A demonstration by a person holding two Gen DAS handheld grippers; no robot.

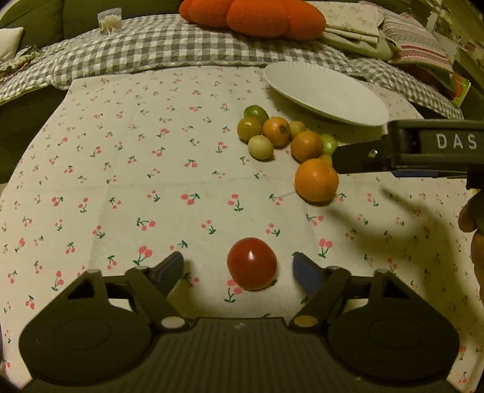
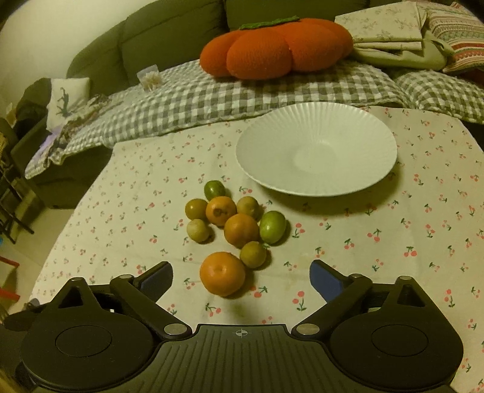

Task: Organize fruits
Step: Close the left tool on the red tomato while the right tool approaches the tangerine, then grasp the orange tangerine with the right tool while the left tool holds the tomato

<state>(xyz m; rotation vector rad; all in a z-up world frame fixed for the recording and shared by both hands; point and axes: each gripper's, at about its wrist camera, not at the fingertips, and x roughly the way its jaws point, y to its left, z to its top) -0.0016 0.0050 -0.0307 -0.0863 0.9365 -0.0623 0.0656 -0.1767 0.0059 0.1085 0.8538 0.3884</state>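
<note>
A red tomato [image 1: 252, 263] lies on the cherry-print cloth between the fingers of my open left gripper [image 1: 239, 266], not touched by them. A cluster of oranges and small green-yellow fruits [image 1: 281, 136] lies beyond, with the nearest large orange [image 1: 316, 180] in front. In the right wrist view the same cluster [image 2: 236, 220] lies ahead, and the large orange [image 2: 222, 273] sits between the fingers of my open right gripper [image 2: 240, 276]. The white plate [image 2: 357, 178] stands empty behind the fruit; it also shows in the left wrist view [image 1: 332, 99]. The right gripper body [image 1: 408, 148] enters the left wrist view at right.
A checked blanket [image 2: 211, 102] and an orange pumpkin cushion [image 2: 272, 48] lie behind the table on a sofa. Folded cloths [image 2: 393, 27] sit at the back right. The cherry-print tablecloth [image 1: 136, 181] covers the table, whose left edge drops off [image 2: 75, 217].
</note>
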